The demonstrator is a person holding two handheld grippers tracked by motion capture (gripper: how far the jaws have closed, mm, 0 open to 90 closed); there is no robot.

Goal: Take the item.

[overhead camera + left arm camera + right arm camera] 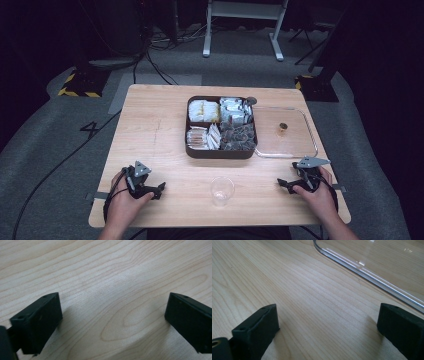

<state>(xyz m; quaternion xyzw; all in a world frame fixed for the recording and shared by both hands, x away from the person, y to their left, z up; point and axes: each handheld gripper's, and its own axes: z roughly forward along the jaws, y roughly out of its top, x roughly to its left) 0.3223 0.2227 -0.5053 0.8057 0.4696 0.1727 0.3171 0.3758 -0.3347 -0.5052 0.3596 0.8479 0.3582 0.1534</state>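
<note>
Left gripper [161, 189] at 7 o'clock, right gripper [281, 183] at 5: jaws wide, empty, resting. Cup [222, 190] at 6; compartment box [221, 127] centre. Probably pre-start; next, reach and pick.

Dark lab: hazard-striped stand bases [80, 85], floor cables [155, 65], grey carpet [45, 150].

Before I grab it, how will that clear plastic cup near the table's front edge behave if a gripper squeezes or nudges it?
The clear plastic cup looks thin-walled and empty, so it is probably very light and would likely slide or tip if nudged. It stands upright, and its thin walls may buckle under a hard squeeze.
</note>
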